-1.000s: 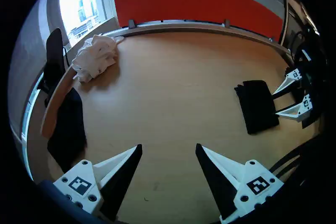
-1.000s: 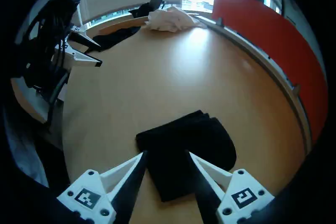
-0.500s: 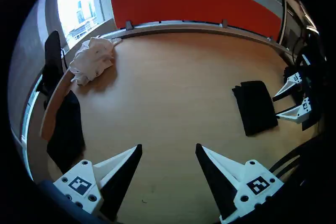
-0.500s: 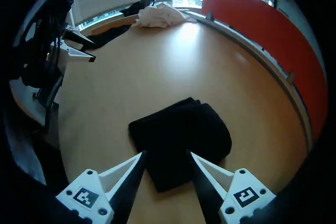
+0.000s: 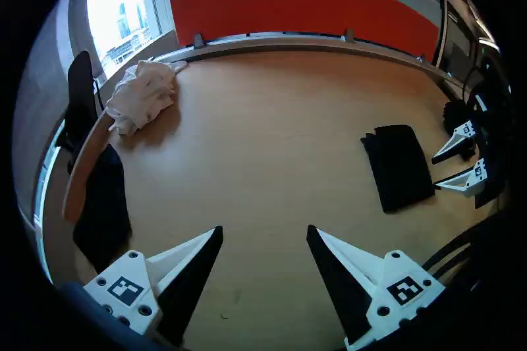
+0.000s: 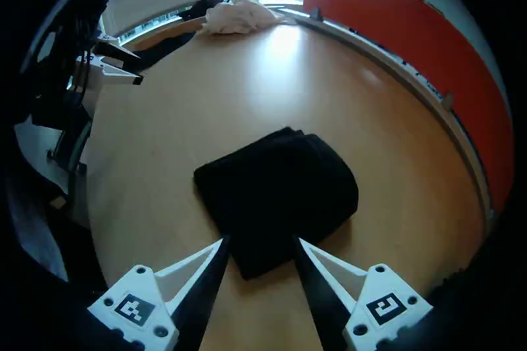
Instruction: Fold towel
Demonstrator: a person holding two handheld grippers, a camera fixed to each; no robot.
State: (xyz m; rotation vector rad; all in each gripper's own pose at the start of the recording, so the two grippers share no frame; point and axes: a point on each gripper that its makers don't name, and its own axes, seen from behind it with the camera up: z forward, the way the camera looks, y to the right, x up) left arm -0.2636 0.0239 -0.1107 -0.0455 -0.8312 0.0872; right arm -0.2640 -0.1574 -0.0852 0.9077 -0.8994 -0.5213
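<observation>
Towel [image 6: 277,199], black and already doubled into a compact, layered packet, lies flat on the wooden table [image 5: 263,120] directly ahead of your right gripper [image 6: 261,240]. Its near edge sits just at the fingertips, and its stacked folds show along the far-left corner. The right claw stands moderately wide, with neither finger pressing on the cloth; whether the tips hover above the edge or touch it cannot be told. Your left gripper [image 5: 263,228] is spread wide over bare tabletop and holds nothing. From it the towel lies well off to the right and farther ahead, with the right claw just beyond it. A crumpled white cloth [image 5: 141,91] rests far ahead and to the left of the left claw, near the red partition [image 5: 296,5], and a dark garment [image 5: 102,206] hangs over the table edge at its near left; neither is part of the work. Judged from how the packet lies, the folding is late in its course, with at most a final halving or a squaring-up left. For a further fold, lower the right claw onto the near edge, close on all layers together, and carry them over to the far edge. Bring the left claw across first if you want the packet steadied.
</observation>
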